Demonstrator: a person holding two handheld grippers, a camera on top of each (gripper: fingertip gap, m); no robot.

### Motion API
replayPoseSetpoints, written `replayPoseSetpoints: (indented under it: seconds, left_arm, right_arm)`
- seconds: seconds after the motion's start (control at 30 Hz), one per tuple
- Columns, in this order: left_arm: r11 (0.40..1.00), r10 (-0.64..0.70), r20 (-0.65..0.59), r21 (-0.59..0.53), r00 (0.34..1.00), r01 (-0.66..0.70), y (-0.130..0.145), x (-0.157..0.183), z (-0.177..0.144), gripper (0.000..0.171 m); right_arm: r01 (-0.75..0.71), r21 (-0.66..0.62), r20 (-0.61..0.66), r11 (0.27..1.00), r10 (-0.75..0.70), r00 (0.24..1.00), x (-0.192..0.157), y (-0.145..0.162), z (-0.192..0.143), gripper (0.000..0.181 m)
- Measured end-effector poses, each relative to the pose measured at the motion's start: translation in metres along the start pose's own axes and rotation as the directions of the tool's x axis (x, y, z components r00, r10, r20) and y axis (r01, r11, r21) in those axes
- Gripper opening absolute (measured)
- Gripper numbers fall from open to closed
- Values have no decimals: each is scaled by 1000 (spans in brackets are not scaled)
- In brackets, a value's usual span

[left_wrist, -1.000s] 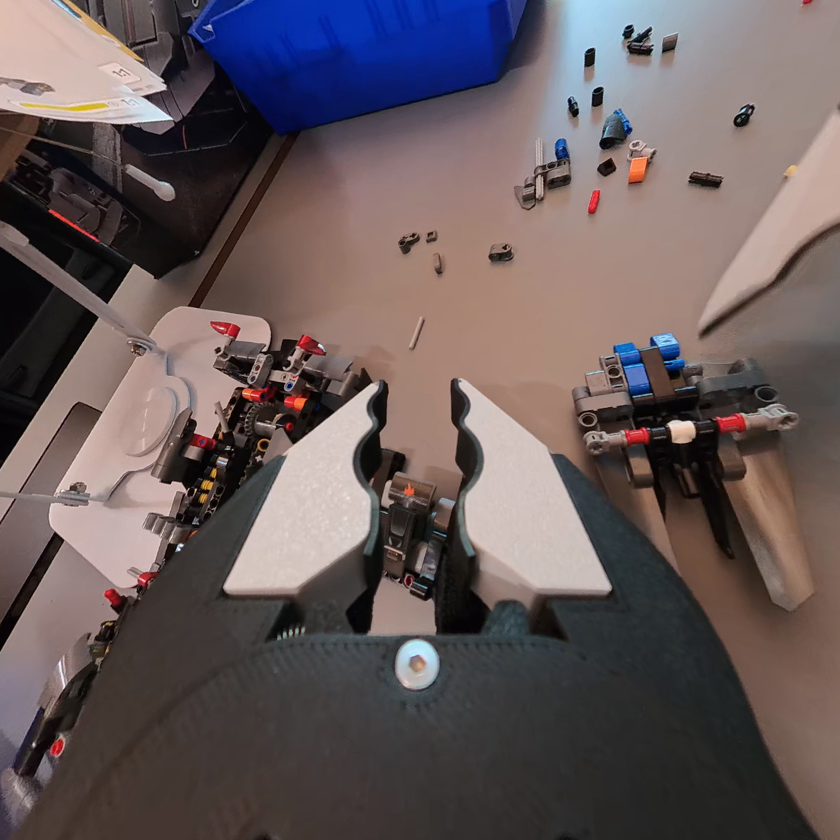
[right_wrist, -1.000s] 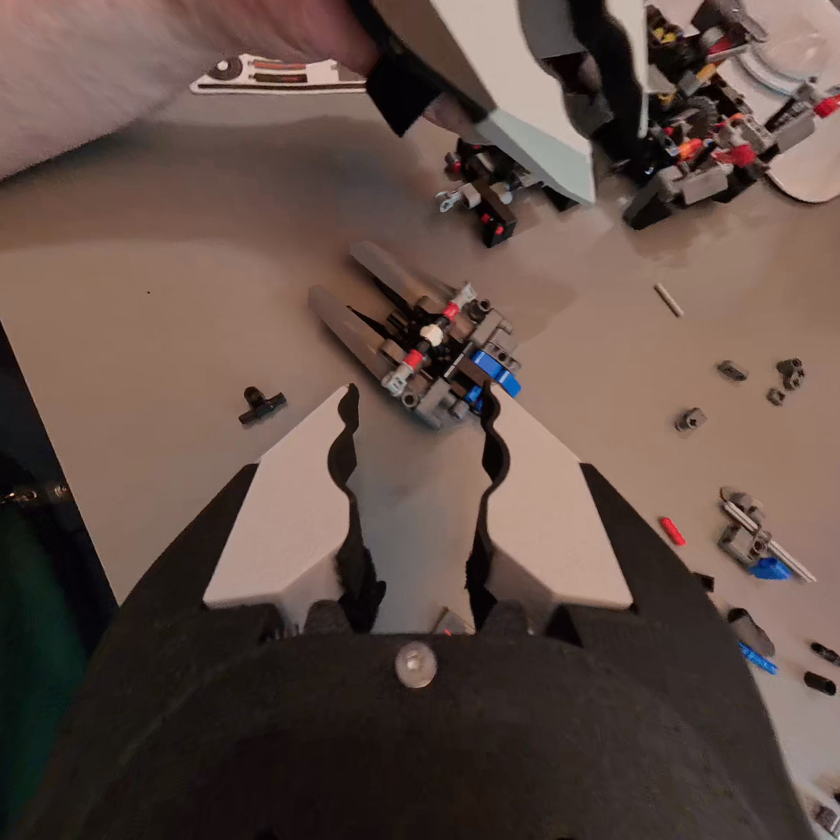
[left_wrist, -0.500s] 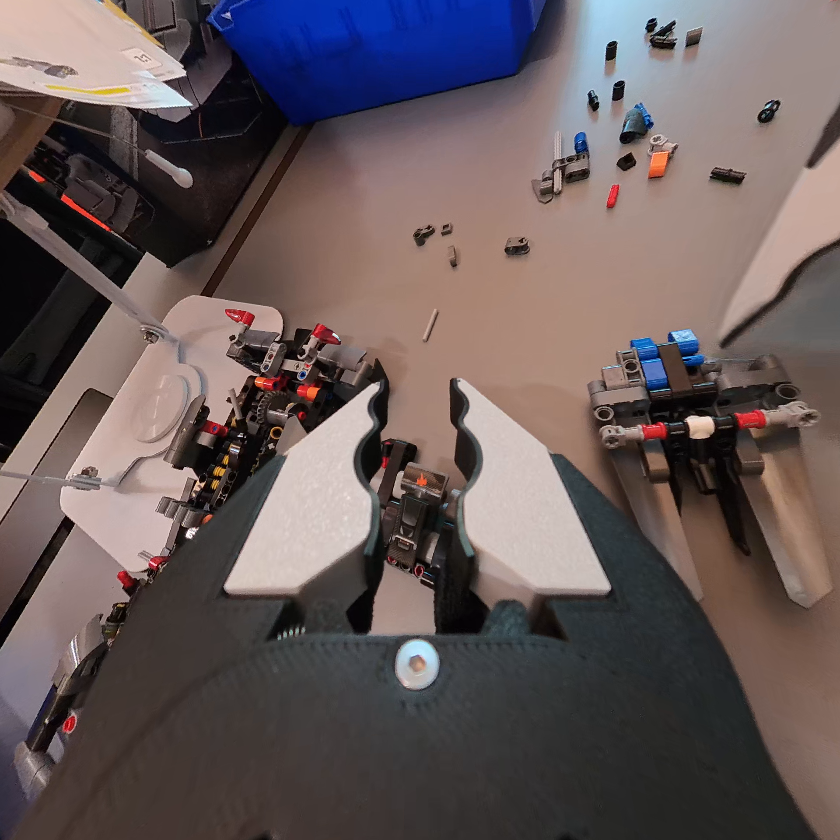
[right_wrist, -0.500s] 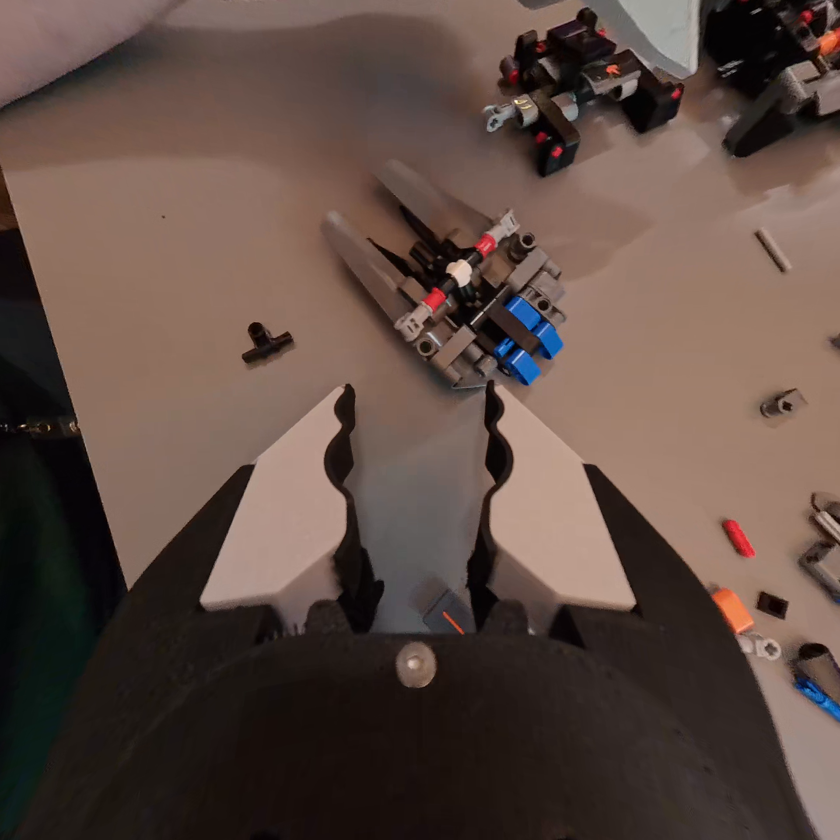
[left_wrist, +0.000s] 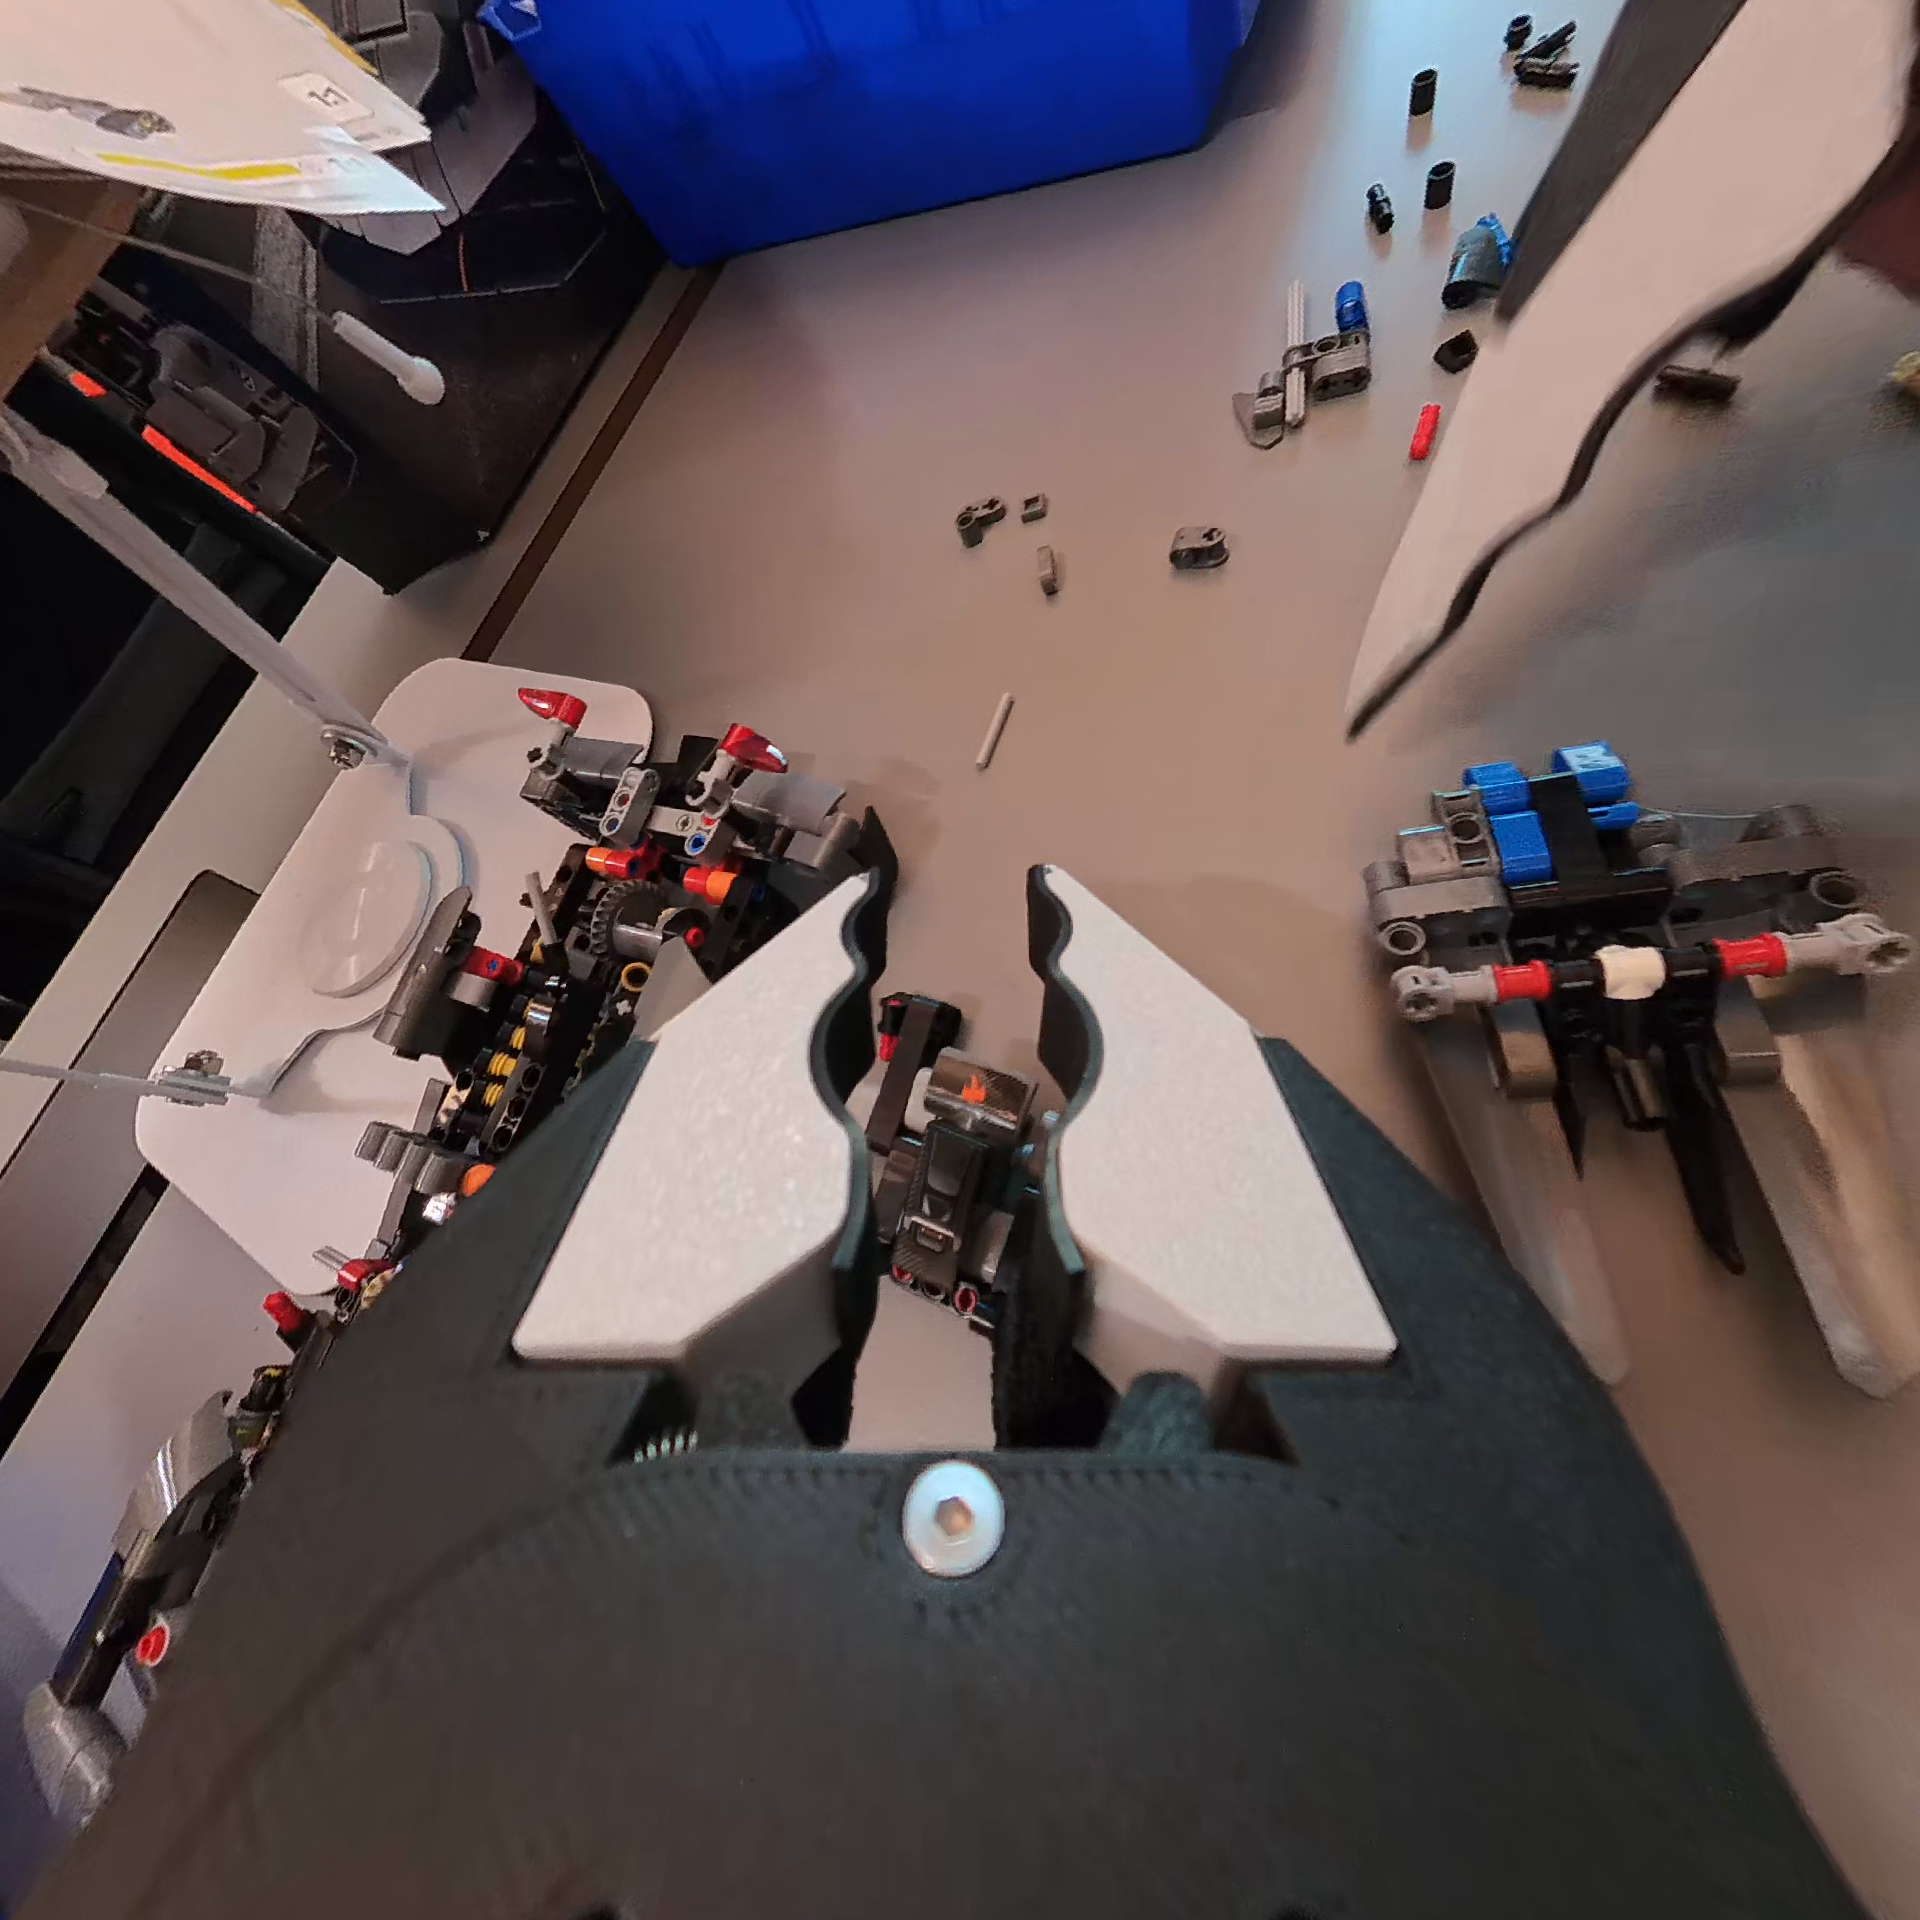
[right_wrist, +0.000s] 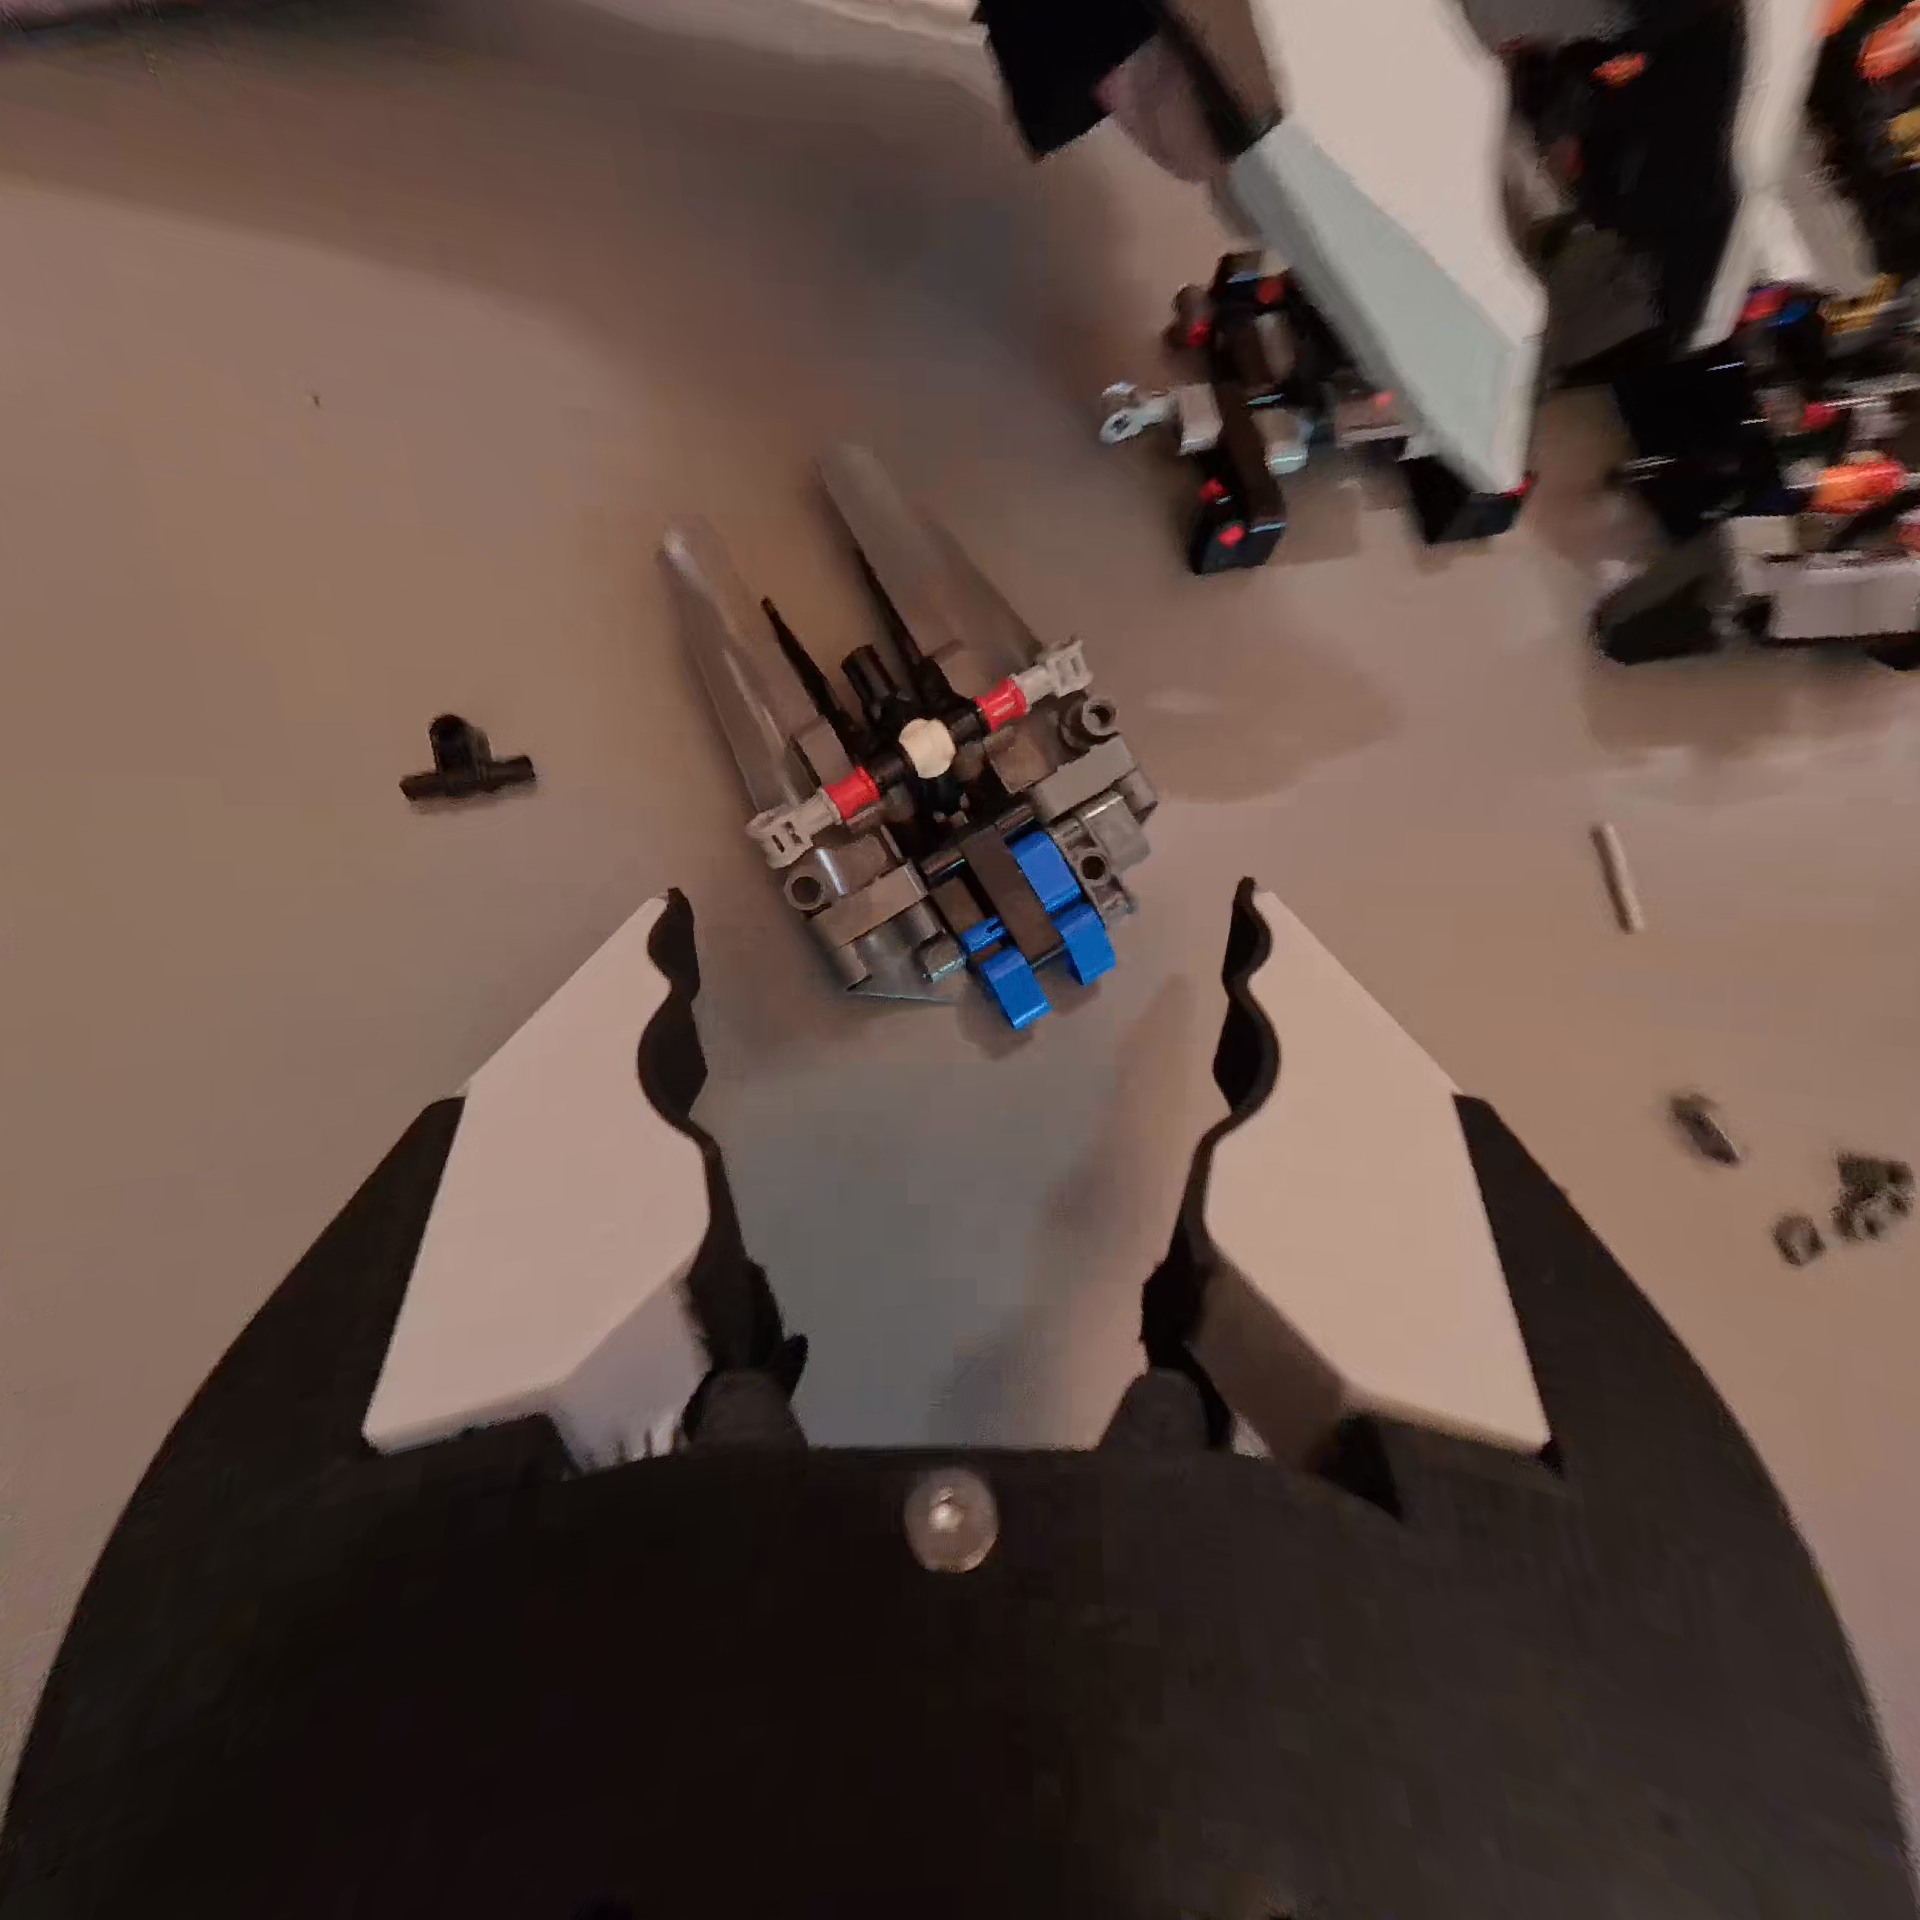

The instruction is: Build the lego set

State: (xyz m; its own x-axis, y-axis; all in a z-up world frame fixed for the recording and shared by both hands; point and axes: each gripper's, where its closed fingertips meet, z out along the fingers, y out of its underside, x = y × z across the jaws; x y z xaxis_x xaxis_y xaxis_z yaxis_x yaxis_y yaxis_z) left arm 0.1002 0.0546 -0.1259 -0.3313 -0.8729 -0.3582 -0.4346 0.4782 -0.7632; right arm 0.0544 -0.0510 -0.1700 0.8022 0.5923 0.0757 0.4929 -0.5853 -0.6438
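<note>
My left gripper (left_wrist: pixel 951 883) is closed on a small black Lego sub-assembly (left_wrist: pixel 951 1153) that rests on the grey table. One of its fingers (right_wrist: pixel 1382 270) shows blurred over that sub-assembly (right_wrist: pixel 1247 436) in the right wrist view. My right gripper (right_wrist: pixel 956 894) is wide open and empty. It sits just short of a grey winged assembly with blue bricks and a red-and-white axle (right_wrist: pixel 935 821). The winged assembly lies flat and also shows in the left wrist view (left_wrist: pixel 1621 935). One right finger (left_wrist: pixel 1621 343) shows there, blurred, above it.
A large part-built model (left_wrist: pixel 644 914) lies partly on a white plate (left_wrist: pixel 312 935) at the table's left edge. A blue bin (left_wrist: pixel 883 94) stands at the back. Loose pieces (left_wrist: pixel 1309 364), a grey axle (left_wrist: pixel 994 730) and a black T-piece (right_wrist: pixel 462 764) are scattered. The black T-piece (right_wrist: pixel 462 764) is closer to my right gripper, around 5 cm from its tips; the left tips are 20 cm off.
My right gripper has opened wider and swung to face the blue end of the winged assembly. My left gripper has kept the same grip and barely moved.
</note>
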Motion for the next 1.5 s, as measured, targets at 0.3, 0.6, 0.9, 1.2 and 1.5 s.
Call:
replayPoseSetpoints:
  seconds: [0.3,0.6,0.9,1.2,1.5]
  left_arm:
    - [999,-40,22,14,999,39,5,-10,0,24]
    - [999,-43,15,-11,999,43,14,-15,0,25]
    - [1000,-16,31,-25,999,16,13,-16,3,25]
    - [1000,-16,88,-3,996,16,11,-28,1,24]
    - [999,-35,144,3,989,35,16,-42,-5,24]
  right_arm:
    - [148,-7,209,989,-143,967,-2,-1,12,78]
    - [-54,302,149,952,9,989,43,-8,-35,72]
    - [-138,512,-96,848,216,972,120,3,-111,44]
    - [-208,638,-166,741,396,903,162,28,-150,18]
    - [-198,536,-227,821,365,903,163,36,-117,24]
